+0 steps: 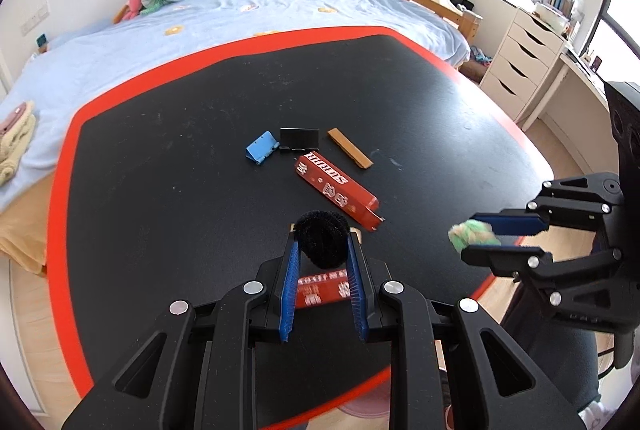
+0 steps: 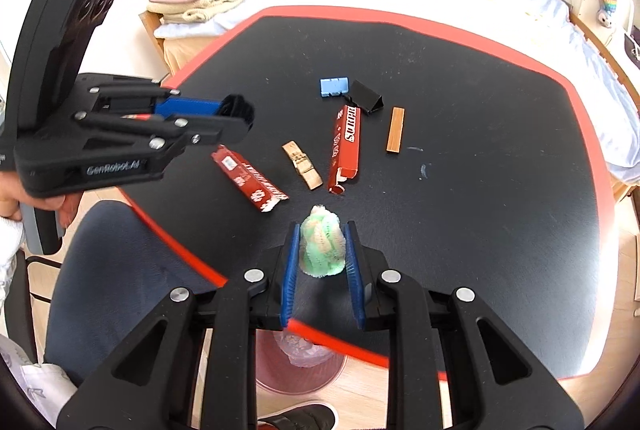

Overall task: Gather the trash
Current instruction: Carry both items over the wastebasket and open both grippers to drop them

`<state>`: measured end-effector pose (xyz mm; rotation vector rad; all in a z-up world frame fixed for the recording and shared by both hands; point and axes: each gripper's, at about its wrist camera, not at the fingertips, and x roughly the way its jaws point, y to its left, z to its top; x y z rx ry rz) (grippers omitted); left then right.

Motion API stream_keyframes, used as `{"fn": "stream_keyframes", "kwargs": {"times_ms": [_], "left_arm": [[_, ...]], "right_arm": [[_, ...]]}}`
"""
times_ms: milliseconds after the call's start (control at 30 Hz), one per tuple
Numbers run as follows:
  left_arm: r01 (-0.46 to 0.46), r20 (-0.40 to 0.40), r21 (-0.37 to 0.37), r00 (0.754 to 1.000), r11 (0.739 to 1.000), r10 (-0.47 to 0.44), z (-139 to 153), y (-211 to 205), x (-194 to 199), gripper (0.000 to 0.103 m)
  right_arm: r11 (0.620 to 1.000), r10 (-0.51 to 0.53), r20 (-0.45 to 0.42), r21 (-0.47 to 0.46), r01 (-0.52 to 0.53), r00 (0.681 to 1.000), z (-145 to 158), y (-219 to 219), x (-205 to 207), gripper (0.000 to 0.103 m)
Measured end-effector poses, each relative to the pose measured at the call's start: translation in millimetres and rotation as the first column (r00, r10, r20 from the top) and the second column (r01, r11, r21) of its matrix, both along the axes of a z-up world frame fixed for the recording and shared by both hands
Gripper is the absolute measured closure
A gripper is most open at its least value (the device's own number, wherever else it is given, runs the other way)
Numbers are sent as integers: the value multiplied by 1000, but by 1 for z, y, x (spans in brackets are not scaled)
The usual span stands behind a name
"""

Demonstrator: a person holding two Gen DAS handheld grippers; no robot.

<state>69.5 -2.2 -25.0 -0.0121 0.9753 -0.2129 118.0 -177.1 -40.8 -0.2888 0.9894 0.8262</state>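
My left gripper [image 1: 322, 236] is shut on a black fuzzy ball [image 1: 322, 246] and holds it above the black table [image 1: 160, 190]. In the right wrist view this gripper [image 2: 240, 117] hangs at the left with the black ball [image 2: 239, 108] at its tips. My right gripper [image 2: 323, 230] is shut on a green and orange fuzzy ball [image 2: 323, 250] over the table's near edge. Its fingers and that ball [image 1: 472, 235] also show at the right of the left wrist view. A pink bin [image 2: 300, 370] with a bag stands on the floor below the table edge.
On the table lie a long red box [image 2: 346, 146], a torn red wrapper [image 2: 248, 178], a wooden peg [image 2: 302, 166], a blue clip [image 2: 334, 87], a black clip [image 2: 366, 96] and a wooden strip [image 2: 395, 130]. A dark chair seat [image 2: 112, 270] is at the left, a bed [image 1: 200, 30] behind.
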Motion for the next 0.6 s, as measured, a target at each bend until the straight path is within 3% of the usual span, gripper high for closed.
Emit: {"fn": "stream_keyframes", "kwargs": {"times_ms": [267, 600], "left_arm": [[12, 39, -9, 999, 1000, -12, 16, -11, -41, 80], [51, 36, -34, 998, 998, -50, 12, -26, -85, 80]], "right_arm": [[1000, 2, 23, 26, -2, 1000, 17, -14, -30, 81], [999, -2, 37, 45, 1, 999, 22, -27, -66, 81]]}}
